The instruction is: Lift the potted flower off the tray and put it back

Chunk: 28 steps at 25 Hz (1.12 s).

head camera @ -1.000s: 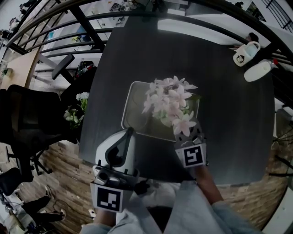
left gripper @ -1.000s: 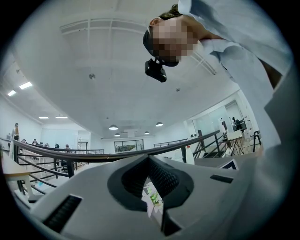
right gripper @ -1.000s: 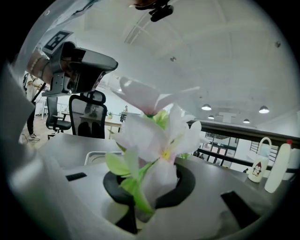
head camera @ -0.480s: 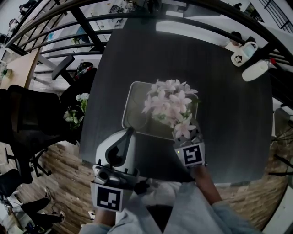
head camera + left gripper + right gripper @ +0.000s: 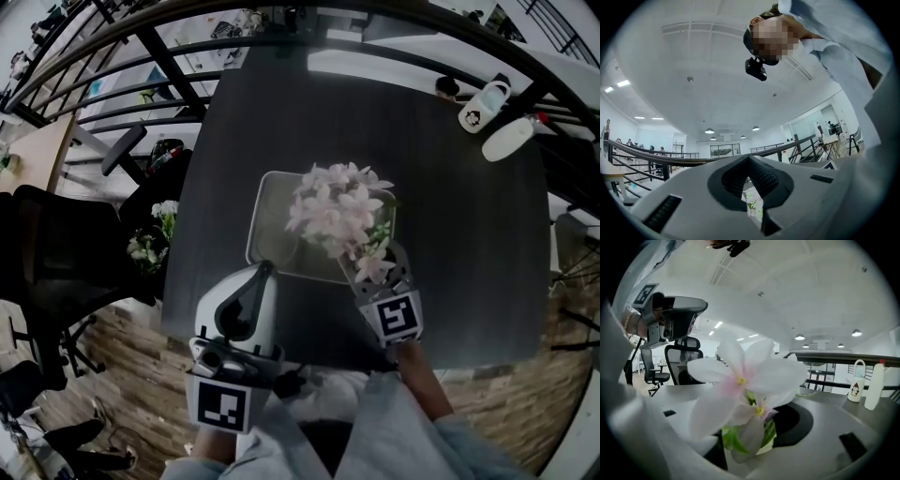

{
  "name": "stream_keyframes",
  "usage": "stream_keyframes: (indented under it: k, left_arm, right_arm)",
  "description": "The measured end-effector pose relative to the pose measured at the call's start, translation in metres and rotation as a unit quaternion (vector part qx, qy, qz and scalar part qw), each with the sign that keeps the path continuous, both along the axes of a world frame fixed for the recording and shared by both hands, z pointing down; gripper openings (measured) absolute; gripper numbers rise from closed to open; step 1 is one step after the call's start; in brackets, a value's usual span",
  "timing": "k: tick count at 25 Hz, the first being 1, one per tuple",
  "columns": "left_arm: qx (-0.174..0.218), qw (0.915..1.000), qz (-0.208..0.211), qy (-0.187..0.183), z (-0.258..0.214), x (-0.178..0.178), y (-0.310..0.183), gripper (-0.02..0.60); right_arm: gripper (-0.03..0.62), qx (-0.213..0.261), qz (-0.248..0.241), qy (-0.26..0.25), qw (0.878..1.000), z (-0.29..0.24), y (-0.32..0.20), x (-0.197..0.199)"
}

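Observation:
The potted flower point(image 5: 333, 211), a bunch of pale pink blossoms with green leaves, stands in the right part of the pale tray point(image 5: 272, 230) on the dark table. Its pot is hidden under the blossoms. My right gripper point(image 5: 375, 269) reaches in from the tray's near edge, and its jaws have just been opening. They now stand apart on either side of the plant's base. In the right gripper view one big blossom point(image 5: 743, 380) fills the gap of the right gripper point(image 5: 754, 437). My left gripper point(image 5: 265, 272) lies at the table's near edge, left of the tray, shut and empty point(image 5: 749, 159).
A white mug point(image 5: 476, 111) and a white bottle point(image 5: 511, 139) stand at the table's far right corner. A black office chair point(image 5: 56, 272) and a bunch of white flowers point(image 5: 150, 246) are off the table's left side. A railing runs behind the table.
The right gripper's jaws stand wider apart around the plant than one second ago. The flower stays on the tray. The left gripper has not moved.

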<state>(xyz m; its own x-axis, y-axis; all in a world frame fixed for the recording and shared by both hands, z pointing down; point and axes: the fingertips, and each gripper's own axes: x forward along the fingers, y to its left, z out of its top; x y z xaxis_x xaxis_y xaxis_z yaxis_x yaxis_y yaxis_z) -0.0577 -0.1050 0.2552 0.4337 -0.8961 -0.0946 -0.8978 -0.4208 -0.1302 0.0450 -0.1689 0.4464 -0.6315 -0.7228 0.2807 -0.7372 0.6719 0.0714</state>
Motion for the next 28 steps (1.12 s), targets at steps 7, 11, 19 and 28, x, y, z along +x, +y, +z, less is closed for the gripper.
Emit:
stream_keyframes:
  k: [7,11,19,28]
  left_arm:
    - [0.012,0.9998,0.013,0.002,-0.009,0.000,0.009,0.000]
    - [0.019,0.9996,0.019,0.005,-0.015,0.000,0.013,0.000]
    - [0.035,0.9988,0.033,0.012,-0.026,0.000,0.021,0.000]
    - [0.051,0.9972,0.053,0.015,-0.037,0.000,0.033,0.000]
  right_arm:
    - [0.275,0.002,0.015,-0.004,1.000,-0.013,0.011,0.002]
    - [0.281,0.008,0.027,-0.009,1.000,-0.021,0.016,0.004]
    - [0.281,0.036,0.048,-0.028,0.998,-0.051,0.022,0.009]
    - [0.223,0.066,0.062,-0.059,0.994,-0.094,0.041,0.004]
